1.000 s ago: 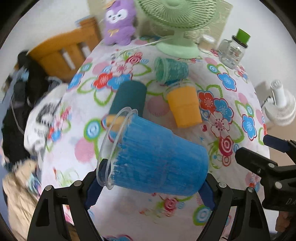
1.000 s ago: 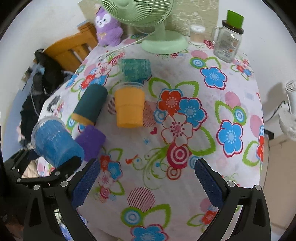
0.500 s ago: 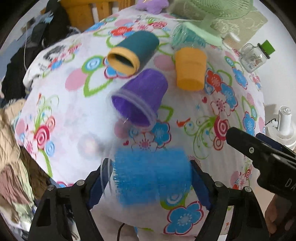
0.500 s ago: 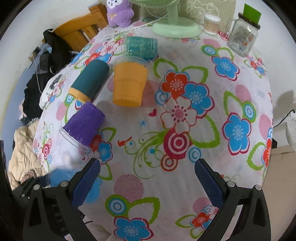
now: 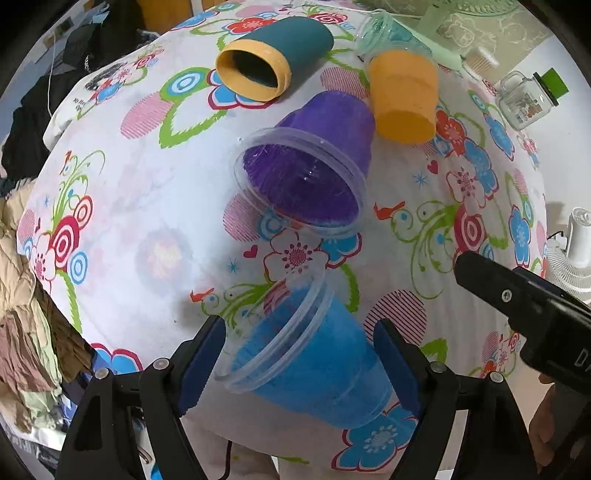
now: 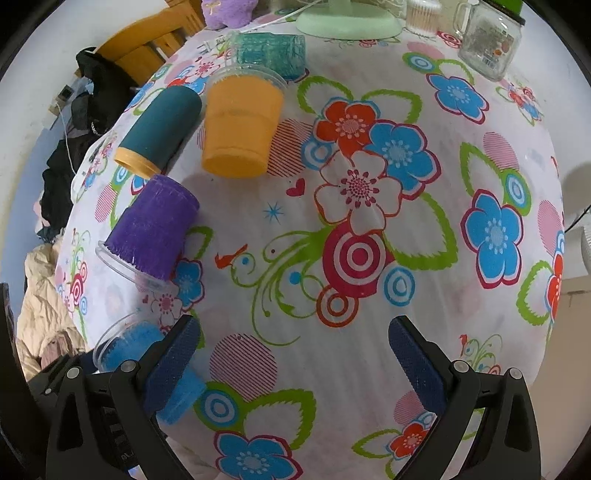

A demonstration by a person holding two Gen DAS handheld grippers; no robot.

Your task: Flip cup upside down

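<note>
A blue cup [image 5: 310, 362] in a clear plastic shell sits tilted between the fingers of my left gripper [image 5: 299, 362], rim toward the table and away from me, base toward me, low over the near table edge. The left finger stands slightly off its rim; the right finger [image 5: 395, 365] touches its side. It also shows at the lower left of the right wrist view [image 6: 125, 347]. My right gripper [image 6: 291, 358] is open and empty over the flowered tablecloth [image 6: 369, 258].
A purple cup [image 5: 310, 177], a teal tube with a yellow rim [image 5: 273, 55] and an orange cup [image 5: 402, 96] lie on their sides beyond the blue cup. A teal-green cup [image 6: 269, 51], a glass jar [image 6: 487, 37] and a fan base [image 6: 347, 22] stand farther back. Clothes hang left.
My left gripper has carried the blue cup down toward the near table edge and turned it from lying sideways to rim pointing down and away. The right gripper has tilted lower over the table.
</note>
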